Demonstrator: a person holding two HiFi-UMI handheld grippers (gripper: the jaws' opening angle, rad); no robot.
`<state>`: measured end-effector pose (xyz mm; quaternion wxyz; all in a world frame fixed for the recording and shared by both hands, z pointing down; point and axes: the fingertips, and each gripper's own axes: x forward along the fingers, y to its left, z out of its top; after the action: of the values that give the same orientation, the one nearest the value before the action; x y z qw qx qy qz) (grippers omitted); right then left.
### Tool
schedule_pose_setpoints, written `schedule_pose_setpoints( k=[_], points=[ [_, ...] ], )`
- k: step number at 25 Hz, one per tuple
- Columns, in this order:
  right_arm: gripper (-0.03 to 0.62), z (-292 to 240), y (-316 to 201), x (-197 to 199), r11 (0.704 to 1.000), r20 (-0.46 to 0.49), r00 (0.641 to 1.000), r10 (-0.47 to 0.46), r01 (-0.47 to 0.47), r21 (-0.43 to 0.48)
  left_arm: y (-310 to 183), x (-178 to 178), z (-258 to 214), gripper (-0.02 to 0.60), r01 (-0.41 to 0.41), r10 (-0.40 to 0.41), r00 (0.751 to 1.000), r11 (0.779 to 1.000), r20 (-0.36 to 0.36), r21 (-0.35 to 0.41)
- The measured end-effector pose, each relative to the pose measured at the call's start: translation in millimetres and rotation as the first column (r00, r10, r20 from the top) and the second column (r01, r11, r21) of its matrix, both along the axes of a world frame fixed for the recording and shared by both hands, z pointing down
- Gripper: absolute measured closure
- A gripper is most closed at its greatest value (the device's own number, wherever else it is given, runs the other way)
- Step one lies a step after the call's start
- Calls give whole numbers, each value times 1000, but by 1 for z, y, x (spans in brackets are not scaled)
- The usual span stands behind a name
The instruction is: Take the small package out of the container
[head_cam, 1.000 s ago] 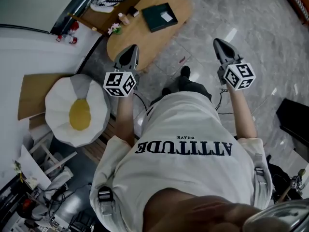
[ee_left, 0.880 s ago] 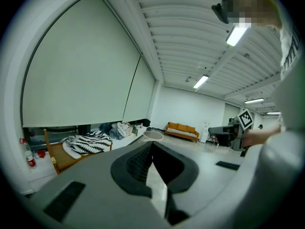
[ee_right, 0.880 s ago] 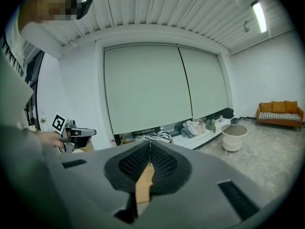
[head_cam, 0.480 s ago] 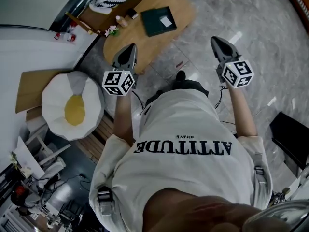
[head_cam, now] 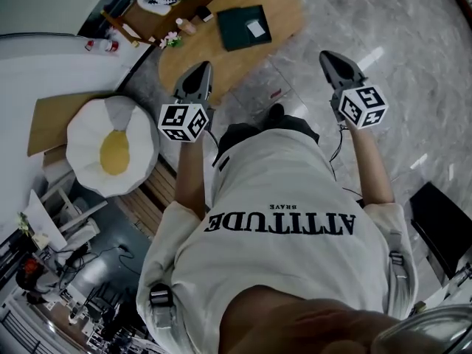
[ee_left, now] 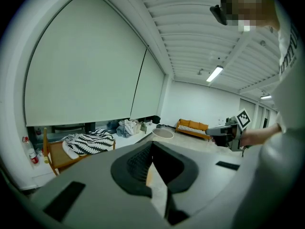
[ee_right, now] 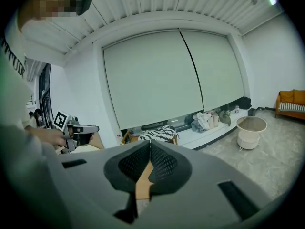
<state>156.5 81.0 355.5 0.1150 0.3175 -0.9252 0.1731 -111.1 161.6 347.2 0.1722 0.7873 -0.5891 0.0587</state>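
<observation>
- Atop the oval wooden tabletop (head_cam: 221,63) sits the dark green container (head_cam: 236,35), and the small package (head_cam: 256,28) shows as a pale rectangle within its outline.
- Nearer the person than the container, over the tabletop's edge, the left gripper (head_cam: 201,71) hangs with its jaws closed on nothing.
- Right of the container, above the marble floor (head_cam: 413,65), the right gripper (head_cam: 330,57) has its jaws pressed together, also empty.
- Left of the container, well apart, lies a white cushion (head_cam: 110,153) with a yellow centre.
</observation>
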Motion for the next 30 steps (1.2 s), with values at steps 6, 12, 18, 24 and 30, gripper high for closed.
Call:
schedule_pose_setpoints(
  k=[6,12,18,24,30],
  points=[
    [572,9,-17,3,1000,19,1000,-14,14,-18,-16,10,4,560,0,0,1000,1000,16,-20],
    [572,17,-31,1,999,9,1000,2,-2,-38,-33,9,11,560,-17,18,1000,999,24,-43],
    [572,31,-49,-7,998,-23,999,37,-39,-55,-69,2,35,560,-56,58,998,997,23,-59],
    [572,44,-79,-20,993,-56,996,75,-80,-86,-128,-5,62,560,-126,130,991,988,42,-83],
    [572,65,-117,-49,988,-88,991,96,-105,-112,-188,-18,103,560,-194,199,980,973,29,-122]
  ],
)
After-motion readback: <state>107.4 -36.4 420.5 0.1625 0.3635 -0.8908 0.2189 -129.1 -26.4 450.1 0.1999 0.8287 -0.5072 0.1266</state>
